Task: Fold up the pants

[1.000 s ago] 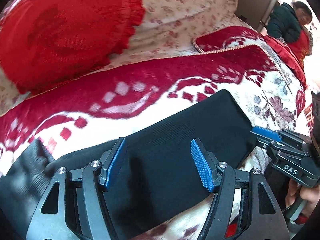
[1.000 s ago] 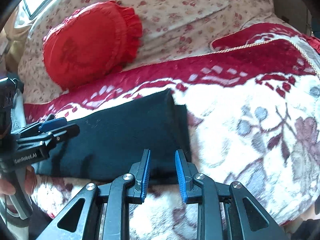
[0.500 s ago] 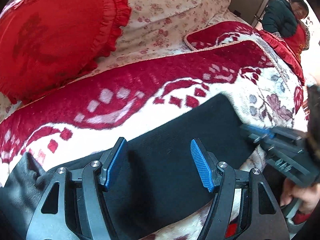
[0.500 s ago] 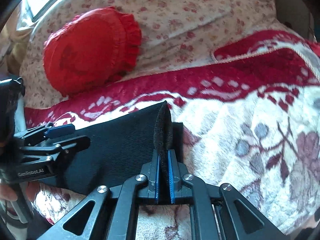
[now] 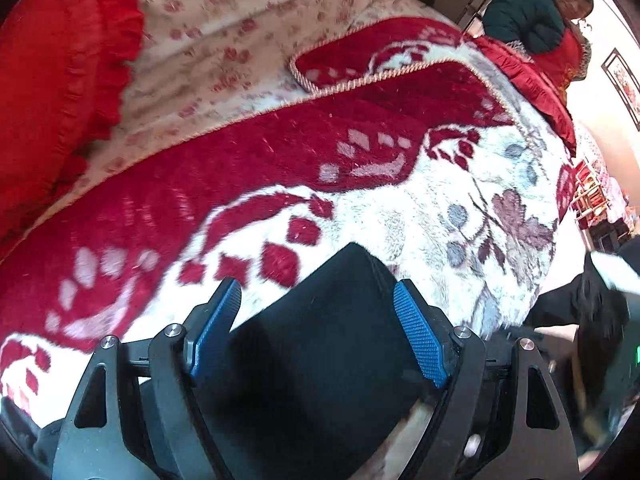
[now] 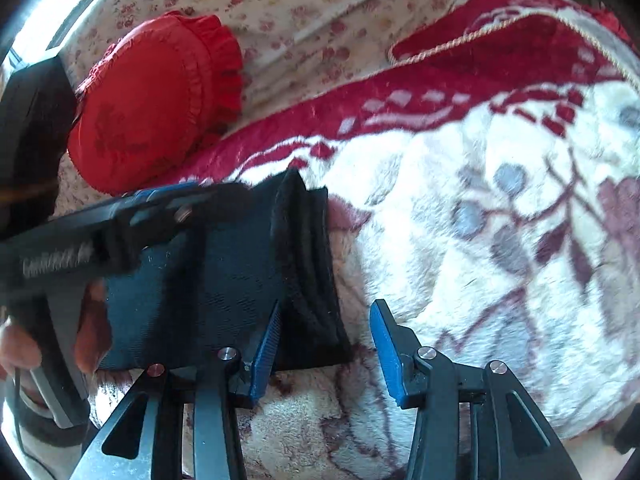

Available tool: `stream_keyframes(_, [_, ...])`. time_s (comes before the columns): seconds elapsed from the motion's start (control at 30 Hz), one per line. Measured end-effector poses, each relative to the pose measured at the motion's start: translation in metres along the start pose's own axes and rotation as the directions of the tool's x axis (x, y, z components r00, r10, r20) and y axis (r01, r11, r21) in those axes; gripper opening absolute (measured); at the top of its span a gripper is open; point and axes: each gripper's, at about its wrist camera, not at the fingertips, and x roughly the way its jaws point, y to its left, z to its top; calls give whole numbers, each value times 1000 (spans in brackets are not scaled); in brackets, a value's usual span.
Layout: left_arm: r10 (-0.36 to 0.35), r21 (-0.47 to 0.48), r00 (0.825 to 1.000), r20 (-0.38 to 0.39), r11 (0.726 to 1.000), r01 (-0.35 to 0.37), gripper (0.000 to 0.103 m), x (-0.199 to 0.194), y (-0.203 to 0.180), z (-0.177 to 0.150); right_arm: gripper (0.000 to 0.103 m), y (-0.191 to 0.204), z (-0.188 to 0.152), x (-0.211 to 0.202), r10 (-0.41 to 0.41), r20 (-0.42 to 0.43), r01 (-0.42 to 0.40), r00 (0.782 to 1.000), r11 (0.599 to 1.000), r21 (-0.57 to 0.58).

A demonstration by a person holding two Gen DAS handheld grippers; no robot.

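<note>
The black pants (image 5: 320,340) lie folded into a thick stack on the red and white floral blanket (image 5: 400,208). My left gripper (image 5: 316,328) is open, its blue pads on either side of the stack's top. In the right wrist view the pants (image 6: 240,280) show stacked layers at their right edge. My right gripper (image 6: 326,340) is open just in front of that edge and holds nothing. The left gripper (image 6: 132,220) shows there too, blurred, across the pants' upper left.
A red frilled cushion (image 6: 156,96) leans on the floral sofa back (image 5: 240,20). A person in a dark jacket (image 5: 532,4) sits at the far right. The blanket runs on to the right of the pants.
My right gripper, shut on the pants' edge half a second ago, has opened and let go. My left gripper has moved right along the pants to their end.
</note>
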Motion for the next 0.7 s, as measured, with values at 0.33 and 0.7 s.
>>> stream_keyframes(0.33, [67, 68, 997, 26, 995, -69, 69, 31, -17, -9, 15, 15, 1, 4, 81, 76, -79, 994, 997, -23])
stream_keyframes(0.7, [-2, -54, 982, 190, 998, 12, 46, -70, 16, -20, 13, 83, 13, -38, 252, 190, -222, 949, 960, -170])
